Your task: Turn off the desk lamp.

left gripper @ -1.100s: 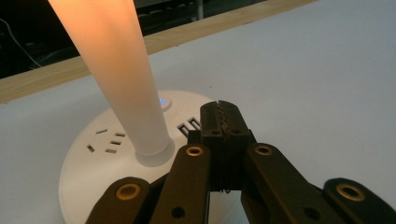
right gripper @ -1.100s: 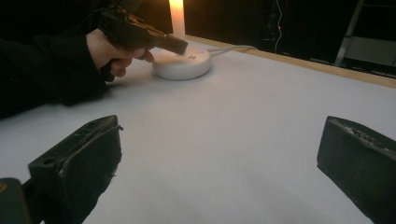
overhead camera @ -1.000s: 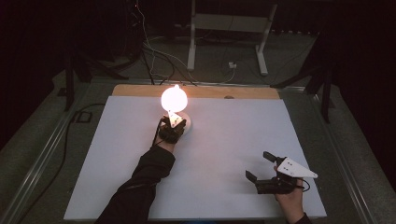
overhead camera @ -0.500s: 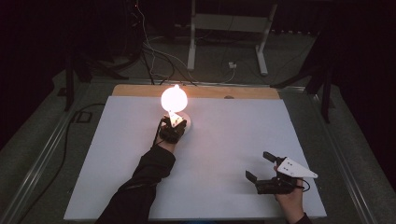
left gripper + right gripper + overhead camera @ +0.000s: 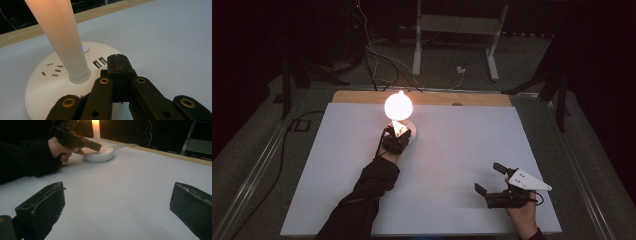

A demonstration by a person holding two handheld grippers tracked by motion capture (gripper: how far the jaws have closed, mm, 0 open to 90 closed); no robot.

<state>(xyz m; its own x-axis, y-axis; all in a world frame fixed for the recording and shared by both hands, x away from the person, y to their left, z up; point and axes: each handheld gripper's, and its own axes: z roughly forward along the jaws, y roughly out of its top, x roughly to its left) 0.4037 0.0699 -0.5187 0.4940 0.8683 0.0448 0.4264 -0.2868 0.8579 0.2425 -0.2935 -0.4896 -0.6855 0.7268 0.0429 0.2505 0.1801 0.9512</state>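
A lit lamp with a glowing globe (image 5: 398,105) rises on a pale stem (image 5: 62,37) from a round white base (image 5: 47,85) at the table's far middle. The base top carries sockets, two USB ports (image 5: 99,61) and a small blue-lit button (image 5: 84,48). My left gripper (image 5: 119,63) is shut with nothing between its jaws. Its tips sit over the base's top right beside the USB ports; I cannot tell whether they touch it. My right gripper (image 5: 490,178) rests open and empty near the front right of the table.
A white sheet (image 5: 452,150) covers the table, with a wooden strip (image 5: 472,99) along its far edge. A white cord runs back from the lamp's base (image 5: 100,156). Cables and a metal stand (image 5: 457,30) are on the dark floor beyond.
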